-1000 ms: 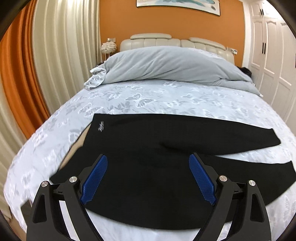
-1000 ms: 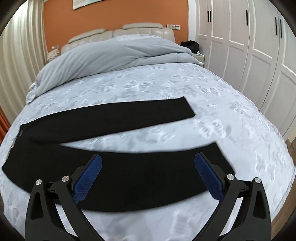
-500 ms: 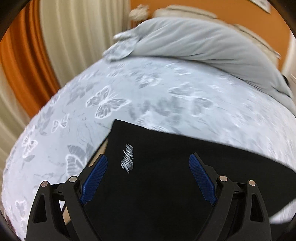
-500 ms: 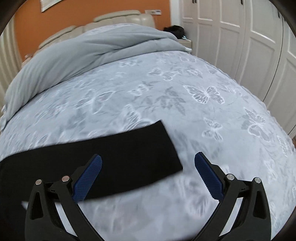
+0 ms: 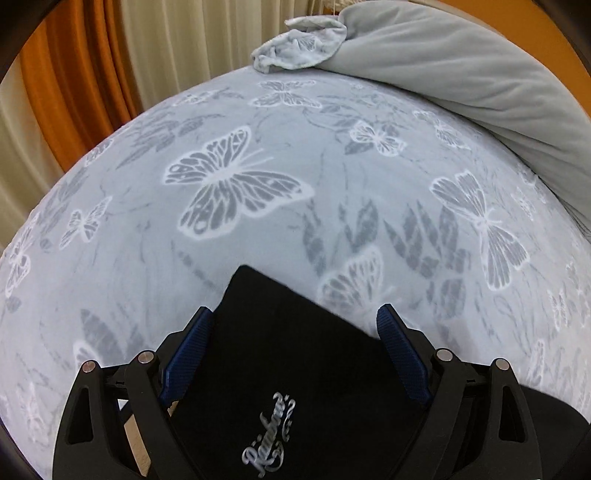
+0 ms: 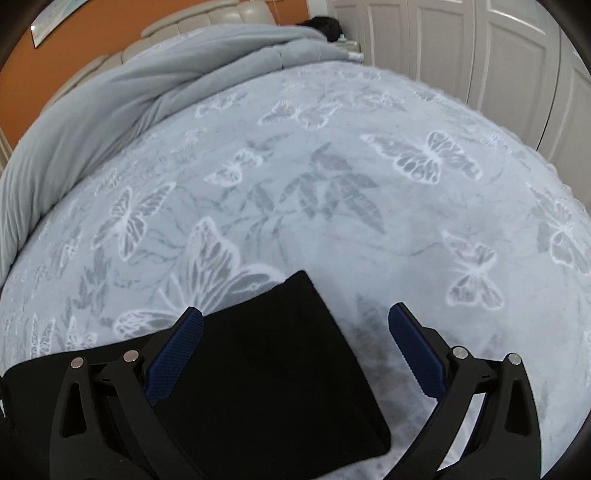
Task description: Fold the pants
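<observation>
Black pants lie flat on the bed. In the left wrist view their waist corner (image 5: 295, 387), with a silver script logo (image 5: 267, 439), points up between my fingers. My left gripper (image 5: 294, 310) hovers over this corner. Its jaws are closing but still stand wide, and the blue pads (image 5: 184, 354) do not press the cloth. In the right wrist view the hem end of a trouser leg (image 6: 266, 369) lies under my right gripper (image 6: 295, 310). That gripper is open, with the hem edge between its fingers and not gripped.
The bed wears a pale blue butterfly-print sheet (image 5: 258, 184). A bunched grey duvet (image 5: 461, 66) lies along the head end below a padded headboard (image 6: 207, 22). Orange and cream curtains (image 5: 74, 74) hang at the left, white wardrobe doors (image 6: 480, 55) at the right.
Both grippers dropped and pushed forward across the pants. The left now sits over the far waist corner, the right over the end of the far leg.
</observation>
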Motion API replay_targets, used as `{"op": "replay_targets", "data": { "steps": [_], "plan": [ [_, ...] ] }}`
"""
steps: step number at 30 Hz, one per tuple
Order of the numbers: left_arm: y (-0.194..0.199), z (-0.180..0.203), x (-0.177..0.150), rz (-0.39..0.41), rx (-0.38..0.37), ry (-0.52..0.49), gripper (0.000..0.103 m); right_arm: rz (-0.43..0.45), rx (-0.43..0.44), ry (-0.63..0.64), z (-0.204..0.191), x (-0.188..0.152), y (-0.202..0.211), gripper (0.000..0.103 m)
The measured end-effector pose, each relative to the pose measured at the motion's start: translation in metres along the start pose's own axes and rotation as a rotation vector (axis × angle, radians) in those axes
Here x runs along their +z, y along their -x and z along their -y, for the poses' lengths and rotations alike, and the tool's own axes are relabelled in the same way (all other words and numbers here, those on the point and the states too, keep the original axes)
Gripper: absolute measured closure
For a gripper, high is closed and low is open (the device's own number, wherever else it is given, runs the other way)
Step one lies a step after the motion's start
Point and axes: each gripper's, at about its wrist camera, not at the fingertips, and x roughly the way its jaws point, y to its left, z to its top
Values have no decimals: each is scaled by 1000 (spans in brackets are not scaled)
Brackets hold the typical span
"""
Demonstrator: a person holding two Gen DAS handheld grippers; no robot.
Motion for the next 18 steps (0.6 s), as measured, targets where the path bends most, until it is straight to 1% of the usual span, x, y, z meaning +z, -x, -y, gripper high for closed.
{"op": "replay_targets", "data": {
  "steps": [3, 4, 5, 6, 7, 8, 9, 10, 12, 14, 16, 17, 18],
  "plan": [
    [-2, 0, 2, 19, 31, 7, 54, -12, 21, 8, -3, -5, -9, 5],
    [-1, -1, 2, 24, 42, 5, 71, -5, 32, 26, -7, -8, -10, 22],
    [0, -3, 1, 22, 38, 7, 83, -3, 32, 46, -11, -9, -11, 33],
    [5, -7, 1, 27, 16, 18, 87, -5, 8, 71, -15, -10, -11, 42],
    [10, -11, 0, 32, -16, 37, 90, 8, 2, 96, -18, -11, -8, 69],
    [18, -14, -2, 45, -40, 50, 92, 6, 19, 99, -17, -11, -4, 85],
    [26, -15, -3, 56, -49, 50, 93, 0, 75, 85, -14, -10, 1, 90],
    [38, -17, -4, 75, -62, 49, 93, 25, 85, 80, -13, -10, 14, 90],
    [63, -21, -6, 96, -95, 46, 94, 70, 89, 121, -15, -11, 39, 90],
    [96, -31, -10, 114, -150, 46, 94, 104, 114, 153, -13, -16, 72, 90],
    [135, -46, -18, 128, -199, 31, 94, 144, 139, 186, -9, -25, 107, 90],
    [152, -55, -25, 133, -213, 24, 94, 176, 155, 215, -6, -34, 133, 90],
    [163, -62, -31, 133, -221, 16, 94, 194, 161, 231, -4, -40, 149, 90]
  ]
}}
